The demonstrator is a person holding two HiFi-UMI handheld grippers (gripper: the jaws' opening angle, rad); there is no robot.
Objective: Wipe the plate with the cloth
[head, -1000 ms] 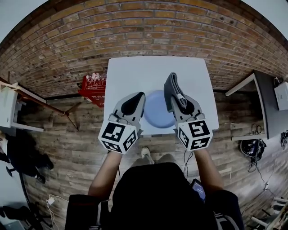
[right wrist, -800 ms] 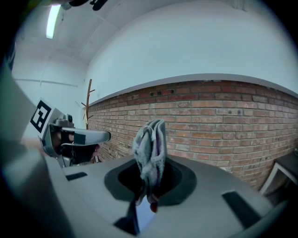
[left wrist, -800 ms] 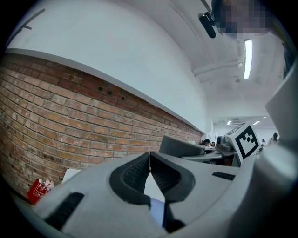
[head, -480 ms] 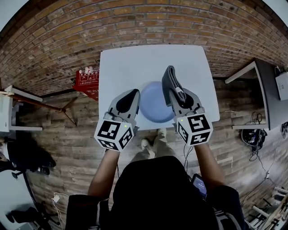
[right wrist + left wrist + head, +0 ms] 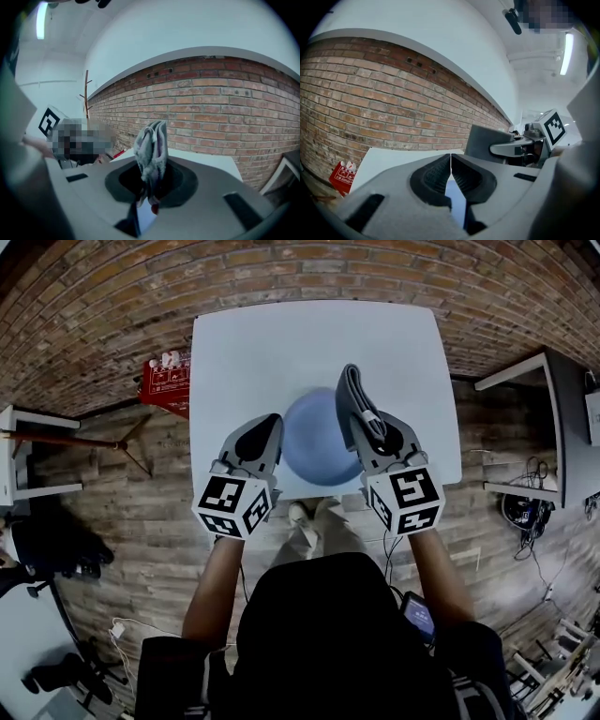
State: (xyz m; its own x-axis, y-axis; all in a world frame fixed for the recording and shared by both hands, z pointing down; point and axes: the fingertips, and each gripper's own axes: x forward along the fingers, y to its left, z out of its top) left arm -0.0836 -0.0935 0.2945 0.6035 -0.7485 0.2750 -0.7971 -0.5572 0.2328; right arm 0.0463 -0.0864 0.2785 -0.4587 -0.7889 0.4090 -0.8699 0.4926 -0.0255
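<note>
At the table's [image 5: 281, 343] near edge, your right gripper [image 5: 367, 432] has brought the clamped cloth [image 5: 351, 399] to the plate's [image 5: 314, 442] right rim. Your left gripper [image 5: 270, 423] has its jaws together, apparently empty. Wiping can begin.

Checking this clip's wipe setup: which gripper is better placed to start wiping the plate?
Right. The right gripper has its tongs shut on the cloth, at the right edge of the plate. The left gripper has its tongs together, without cloth, beside the left edge.

Round blue plate [image 5: 314, 442] is lying flat on the white table [image 5: 281, 343]. Folded grey cloth [image 5: 351, 395] is standing upright, clamped by the right gripper [image 5: 361, 432].
</note>
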